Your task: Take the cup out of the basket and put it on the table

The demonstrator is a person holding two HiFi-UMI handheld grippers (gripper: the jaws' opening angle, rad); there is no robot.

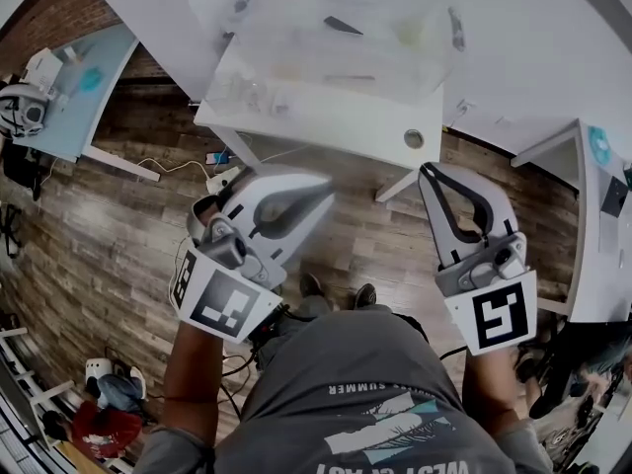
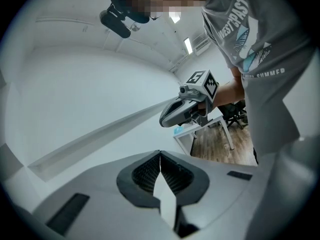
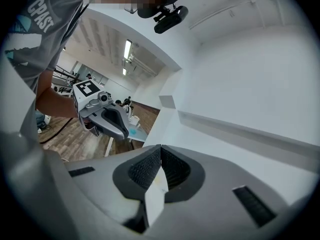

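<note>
the cup cannot be picked out at this moment: the head view is blurred, and all it shows is a large translucent plastic basket standing on the rectangular white table, taking up most of its top. so the cup is judged to be in that basket, not yet lifted out. inside the basket there are a few dark slender shapes and some pale, hazy ones, too smeared to name; whether any of them is the cup cannot be told.

the grey-and-white left gripper hangs short of the table's near edge, over the wood-plank floor, its nose aimed at the table. its ribbed pads meet with nothing between them, so it is closed and empty. the grey-and-white right gripper is also short of the near edge, towards the table's right-hand corner, likewise closed tight on nothing.

as a judgement, a cup should be light and stiff, with a smooth wall that may slip. the surest hold would be on the rim, one jaw inside and one outside, or across the body if it is narrow enough. both claws would need to open first, and the basket's tall walls call for a reach in from above.
</note>
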